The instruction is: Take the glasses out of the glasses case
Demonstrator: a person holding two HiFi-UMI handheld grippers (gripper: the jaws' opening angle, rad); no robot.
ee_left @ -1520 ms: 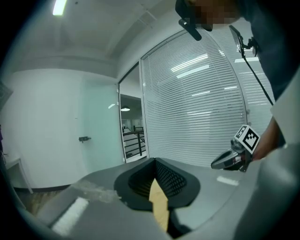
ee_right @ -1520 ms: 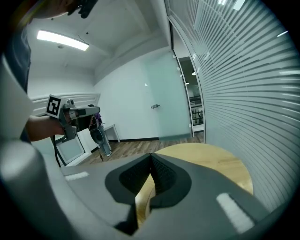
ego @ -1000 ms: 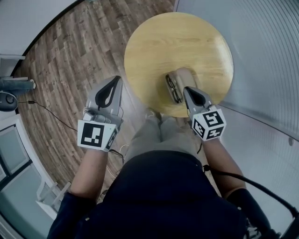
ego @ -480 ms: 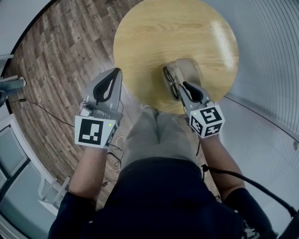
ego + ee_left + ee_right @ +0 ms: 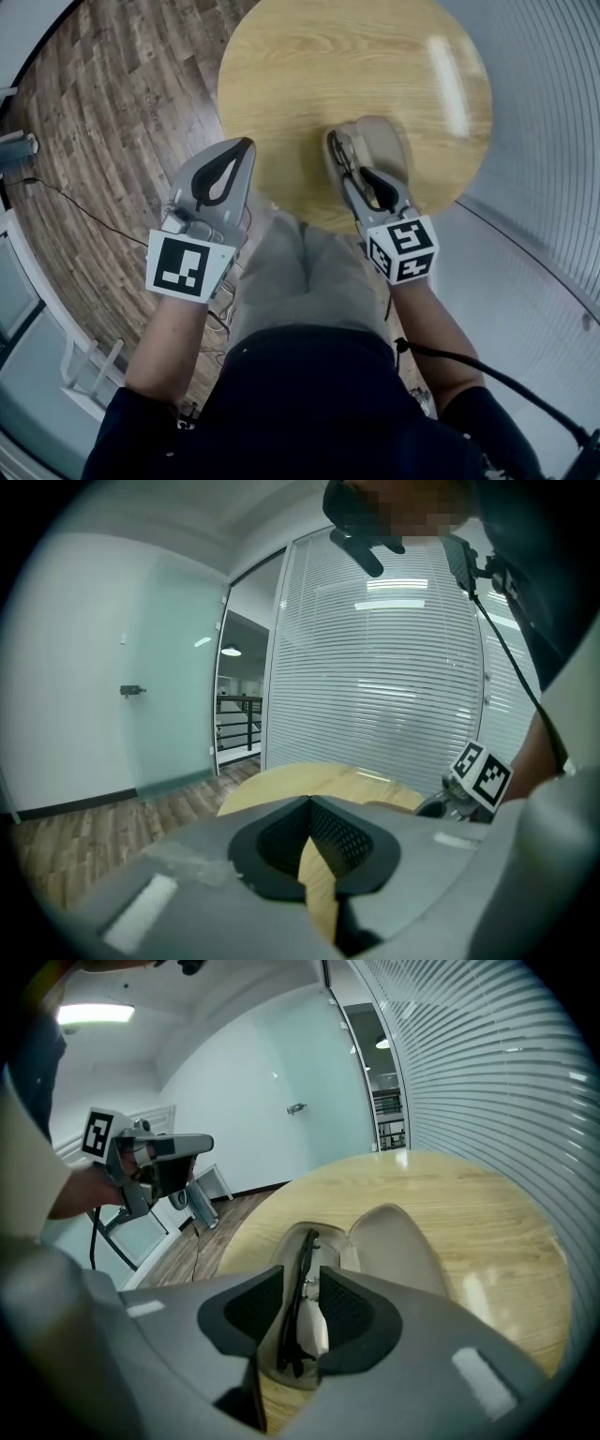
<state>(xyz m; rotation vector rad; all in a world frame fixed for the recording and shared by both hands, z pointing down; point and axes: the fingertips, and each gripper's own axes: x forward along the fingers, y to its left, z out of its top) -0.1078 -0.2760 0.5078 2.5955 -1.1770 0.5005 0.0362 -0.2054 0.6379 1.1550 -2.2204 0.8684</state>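
I judged a gentle squeeze on the frame was best, then a straight lift. My right gripper (image 5: 302, 1274) had its jaws slightly apart astride the glasses (image 5: 307, 1246), not yet pinching them; they lay in the open case (image 5: 398, 1241) on the worktop (image 5: 487, 1213). My left gripper (image 5: 307, 803) had its jaws together, empty.

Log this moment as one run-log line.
phase: pre-grasp | right gripper: open, jaws astride glasses in open glasses case on table | left gripper: shut, empty, beside table | glasses: not yet lifted
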